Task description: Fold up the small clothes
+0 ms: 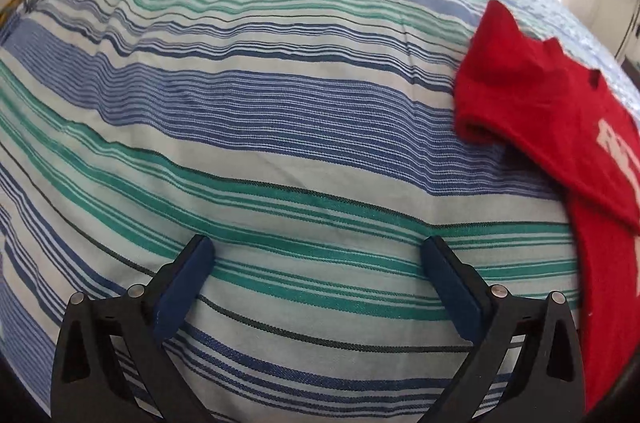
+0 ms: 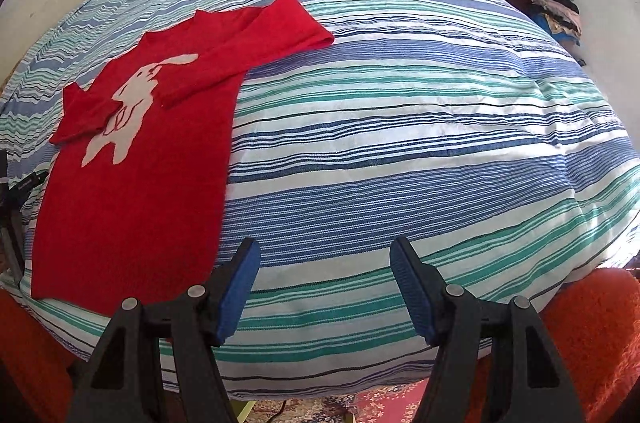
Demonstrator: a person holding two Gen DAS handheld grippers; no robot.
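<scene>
Left wrist view: nearest the lens, the left gripper (image 1: 318, 255) shows two black hinged arms tipped with flat dark-blue pads, spread wide apart with nothing between them, hanging over the striped bedcover (image 1: 248, 111). That cover is a woven cotton-like cloth in bands of blue, teal, white and thin dark lines, lying in soft ripples toward the far edge. At the right edge lies the red sweater (image 1: 552, 111), a fuzzy knit; one sleeve is folded across the body, its ribbed cuff pointing left, and part of a pale motif shows at the frame's rim. The pads do not touch it.

Right wrist view: closest in, the right gripper (image 2: 324, 267) has brighter blue ribbed pads, parted and empty above the cover (image 2: 400, 143). The sweater (image 2: 132, 191) lies flat to the left, well clear of the pads, both sleeves folded inward over a pale rabbit figure (image 2: 132, 103) knitted on the chest. A shaggy orange fabric (image 2: 592, 335) sits below the bed's near edge, and a patterned rug (image 2: 380, 403) on the floor.
</scene>
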